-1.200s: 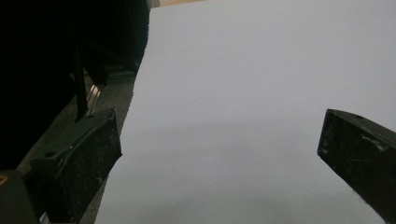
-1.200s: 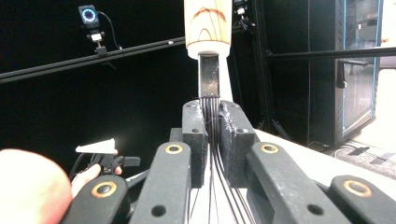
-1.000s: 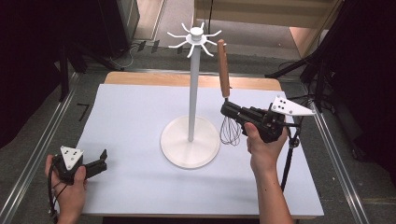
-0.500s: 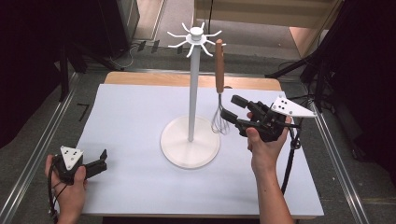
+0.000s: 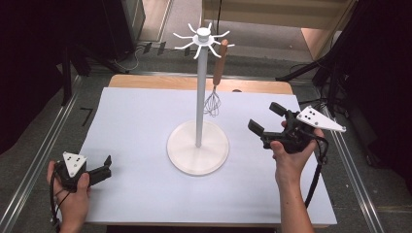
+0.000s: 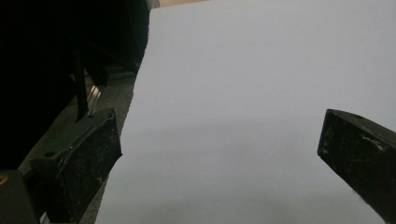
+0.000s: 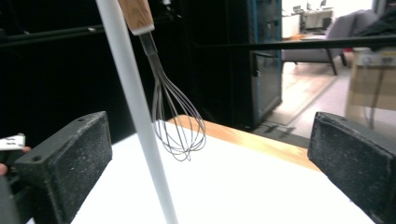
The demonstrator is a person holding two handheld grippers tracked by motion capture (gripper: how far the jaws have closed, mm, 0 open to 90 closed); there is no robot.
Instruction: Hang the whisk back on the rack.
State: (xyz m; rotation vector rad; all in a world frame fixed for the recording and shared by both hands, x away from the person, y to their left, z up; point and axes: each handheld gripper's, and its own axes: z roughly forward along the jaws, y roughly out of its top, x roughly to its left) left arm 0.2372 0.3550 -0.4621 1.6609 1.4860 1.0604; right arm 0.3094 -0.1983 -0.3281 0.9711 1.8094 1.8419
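Observation:
A whisk [image 5: 216, 83] with a wooden handle hangs from a hook of the white stand [image 5: 199, 92], its wire head down; in the right gripper view the whisk [image 7: 175, 119] dangles just behind the stand's pole [image 7: 135, 112]. My right gripper [image 5: 266, 118] is open and empty, to the right of the stand's round base [image 5: 198, 148]. Its jaws stand wide apart in the right gripper view, right gripper [image 7: 210, 158]. My left gripper [image 5: 104, 167] rests open and empty near the table's front left corner; its own view, left gripper [image 6: 219, 154], looks along the bare white table [image 6: 261, 70].
The white tabletop [image 5: 136, 121] has a wooden strip [image 5: 145, 81] at its far edge and metal rails along both sides. Dark equipment and cables lie beyond the table. A person's hands hold both grippers at the near edge.
My right gripper let go of the whisk and drew back to the right and nearer. The whisk now hangs free from the stand's hook. The left gripper stayed put.

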